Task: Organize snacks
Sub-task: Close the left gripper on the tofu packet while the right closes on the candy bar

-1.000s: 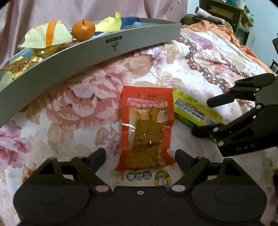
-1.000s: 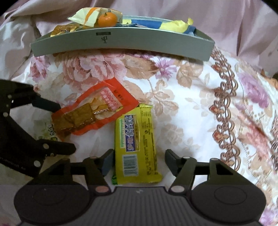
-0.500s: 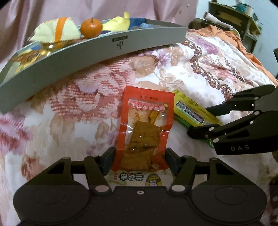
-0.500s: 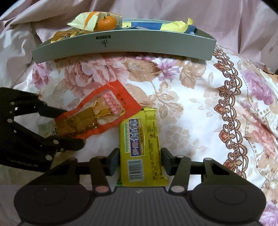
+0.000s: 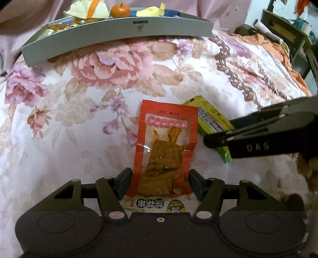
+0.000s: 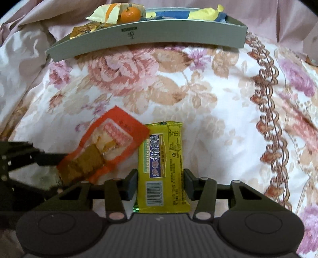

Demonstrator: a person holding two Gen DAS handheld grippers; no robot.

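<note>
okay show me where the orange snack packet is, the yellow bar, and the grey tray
orange snack packet (image 5: 165,146): left wrist view, on its clear window.
yellow bar (image 6: 163,158): right wrist view, on the blue label.
grey tray (image 6: 159,37): right wrist view, on its front wall.

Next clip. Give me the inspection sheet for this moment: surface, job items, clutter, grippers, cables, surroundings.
Surface: floral bedspread, soft and uneven.
Job's things: red snack pouch and yellow snack bar side by side, the pouch's corner over the bar's edge; grey tray behind holds a tangerine and wrappers.
Clutter: nothing seen.
Grippers: left gripper closed on the pouch's sides; right gripper closed on the bar's sides.
Cables: nothing seen.
Surroundings: pink fabric behind the tray; dark shelf in the far corner.
</note>
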